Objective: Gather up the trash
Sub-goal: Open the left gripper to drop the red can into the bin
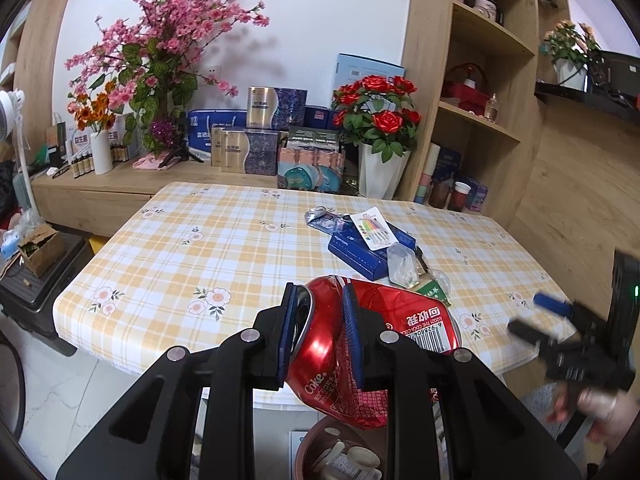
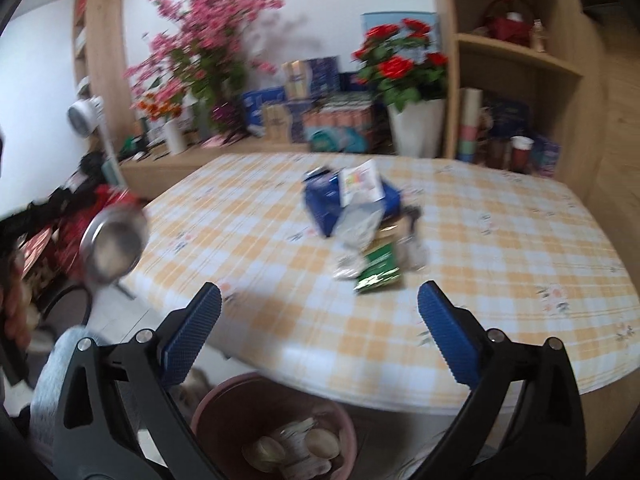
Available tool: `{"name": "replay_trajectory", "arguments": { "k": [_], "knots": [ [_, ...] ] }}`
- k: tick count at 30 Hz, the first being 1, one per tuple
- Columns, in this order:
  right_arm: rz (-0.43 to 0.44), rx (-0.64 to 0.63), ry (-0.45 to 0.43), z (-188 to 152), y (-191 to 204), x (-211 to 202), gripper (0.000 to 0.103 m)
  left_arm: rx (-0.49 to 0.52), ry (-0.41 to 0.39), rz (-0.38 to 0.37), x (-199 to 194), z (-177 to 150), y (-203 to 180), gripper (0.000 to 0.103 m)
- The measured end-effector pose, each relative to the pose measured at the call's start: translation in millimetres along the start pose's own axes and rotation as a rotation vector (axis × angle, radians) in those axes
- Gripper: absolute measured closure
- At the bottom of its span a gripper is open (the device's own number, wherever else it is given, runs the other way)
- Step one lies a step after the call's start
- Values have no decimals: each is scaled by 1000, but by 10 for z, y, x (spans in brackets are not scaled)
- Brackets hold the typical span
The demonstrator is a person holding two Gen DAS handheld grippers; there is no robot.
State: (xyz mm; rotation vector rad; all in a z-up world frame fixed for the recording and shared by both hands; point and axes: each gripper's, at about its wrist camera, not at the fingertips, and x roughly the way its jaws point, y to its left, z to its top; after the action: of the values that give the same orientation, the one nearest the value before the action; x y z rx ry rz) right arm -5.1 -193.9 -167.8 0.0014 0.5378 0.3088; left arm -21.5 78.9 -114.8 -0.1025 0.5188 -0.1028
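Your left gripper point(image 1: 318, 332): blue pads pinching a crushed red Coke can point(image 1: 344, 344), held in the air past the near edge of the table point(image 1: 168, 264), above the pink bin point(image 1: 320, 440).

Your right gripper point(image 2: 320, 336): fingers spread wide, nothing between them, hovering over the table's near edge; the view is blurred.

Pink bin, on the floor below the table's near edge: pale round scraps and crumpled paper lie in it.

Trash left on the checked tablecloth, mid-table toward the right: a blue box point(image 1: 356, 248) with a white card point(image 1: 372, 228) on top, a clear plastic wrapper point(image 1: 400, 266) touching its near side, a green packet point(image 2: 378, 272) nearest you, and a crumpled silver-blue wrapper point(image 1: 320, 216) at the far side.

Behind the table: a white vase of red roses point(image 1: 378, 120) and pink blossom branches point(image 1: 168, 40).
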Motion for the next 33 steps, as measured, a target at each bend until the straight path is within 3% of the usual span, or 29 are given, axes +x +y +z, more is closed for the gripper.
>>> {"name": "replay_trajectory", "arguments": {
  "k": [9,15,18,19,20,22,27,33],
  "knots": [
    [-94,30,-67,146,-322,-169,6,34,32,-33,44,-125,-167,80],
    [-109,51,-66,105,-416,-194,6,50,48,-65,28,-184,-280,80],
    [-112,52,-63,81,-431,-191,6,42,77,-118,40,-210,-336,79],
    [-112,51,-62,74,-433,-189,6,43,88,-137,49,-222,-354,68],
    [-114,50,-61,66,-432,-192,6,45,91,-144,52,-231,-371,46],
    [-115,50,-60,61,-440,-195,6,48,76,-161,22,-242,-397,28],
    [-128,58,-57,42,-468,-194,6,53,54,-124,12,-210,-373,15],
    [-168,63,-50,26,-542,-182,6,14,24,17,62,-115,-138,6]
  ]
}}
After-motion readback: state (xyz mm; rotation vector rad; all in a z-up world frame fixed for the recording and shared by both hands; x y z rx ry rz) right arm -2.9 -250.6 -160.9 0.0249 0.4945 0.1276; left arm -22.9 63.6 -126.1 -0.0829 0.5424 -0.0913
